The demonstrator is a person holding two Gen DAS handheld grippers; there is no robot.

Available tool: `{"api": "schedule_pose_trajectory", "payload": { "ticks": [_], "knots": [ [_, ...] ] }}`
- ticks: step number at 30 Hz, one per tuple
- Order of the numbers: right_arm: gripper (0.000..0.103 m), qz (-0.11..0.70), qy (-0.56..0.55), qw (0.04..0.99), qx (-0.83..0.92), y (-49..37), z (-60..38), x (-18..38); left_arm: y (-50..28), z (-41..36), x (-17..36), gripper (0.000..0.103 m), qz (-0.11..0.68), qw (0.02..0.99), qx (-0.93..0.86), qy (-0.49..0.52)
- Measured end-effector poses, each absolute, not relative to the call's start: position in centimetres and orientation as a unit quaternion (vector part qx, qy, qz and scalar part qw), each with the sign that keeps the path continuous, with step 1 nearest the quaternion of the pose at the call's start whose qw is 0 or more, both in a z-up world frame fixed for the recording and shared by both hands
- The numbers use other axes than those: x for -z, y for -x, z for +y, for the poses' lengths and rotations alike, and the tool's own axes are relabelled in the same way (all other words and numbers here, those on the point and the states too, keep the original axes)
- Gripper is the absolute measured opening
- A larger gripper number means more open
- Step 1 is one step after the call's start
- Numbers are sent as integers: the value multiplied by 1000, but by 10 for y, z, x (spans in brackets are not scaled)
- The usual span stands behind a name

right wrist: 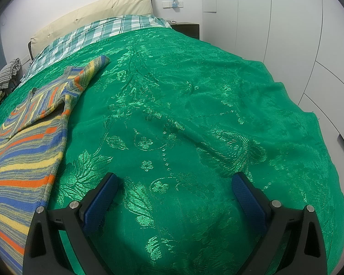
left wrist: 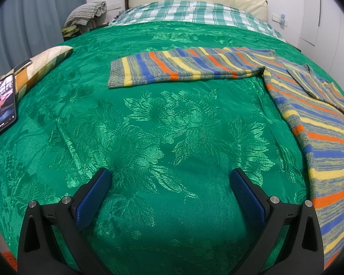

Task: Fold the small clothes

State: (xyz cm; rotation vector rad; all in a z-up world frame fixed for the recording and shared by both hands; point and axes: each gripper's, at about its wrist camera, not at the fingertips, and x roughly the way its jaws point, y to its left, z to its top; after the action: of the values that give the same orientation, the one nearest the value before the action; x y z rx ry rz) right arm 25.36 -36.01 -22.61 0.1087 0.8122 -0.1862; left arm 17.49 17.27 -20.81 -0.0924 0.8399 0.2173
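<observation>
On the green bedspread (left wrist: pixel 149 126), striped sweater (left wrist: pixel 195 66) lies spread for folding; left gripper (left wrist: pixel 169 190) and right gripper (right wrist: pixel 174 194) hover agape, empty.

Sweater (left wrist: pixel 309 119) on bedspread (left wrist: pixel 149 126); phone (left wrist: pixel 4 103) far left, pillow (left wrist: pixel 41 65) behind.

Green-covered bed (left wrist: pixel 162 123), white wardrobe (right wrist: pixel 286 34), perhaps curtains (left wrist: pixel 23 23).

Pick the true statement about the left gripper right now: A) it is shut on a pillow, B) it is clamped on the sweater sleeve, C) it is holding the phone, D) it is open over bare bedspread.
D: the left gripper has its fingers spread wide with only green bedspread between them; the striped sweater lies off to its right.
</observation>
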Motion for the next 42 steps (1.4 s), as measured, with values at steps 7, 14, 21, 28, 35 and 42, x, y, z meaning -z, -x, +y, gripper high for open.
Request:
{"api": "schedule_pose_trajectory", "payload": {
  "ticks": [7,14,21,28,35,42],
  "knots": [
    [99,394,-53,913,90,-254,-360,226,-175,173,208,103,407,906,-105,45],
    [99,394,-53,913,90,-253,-361,226,-175,173,208,103,407,906,-105,45],
    [99,394,-53,913,90,-253,-361,226,-175,173,208,103,407,906,-105,45],
    [99,394,-53,913,90,-253,-361,226,-174,172,208,103,406,906,-105,44],
    [99,394,-53,913,90,-253,-361,226,-175,172,209,103,407,906,-105,44],
    [99,394,-53,913,90,-253,-361,226,-173,179,195,102,428,896,-88,73]
  ]
}}
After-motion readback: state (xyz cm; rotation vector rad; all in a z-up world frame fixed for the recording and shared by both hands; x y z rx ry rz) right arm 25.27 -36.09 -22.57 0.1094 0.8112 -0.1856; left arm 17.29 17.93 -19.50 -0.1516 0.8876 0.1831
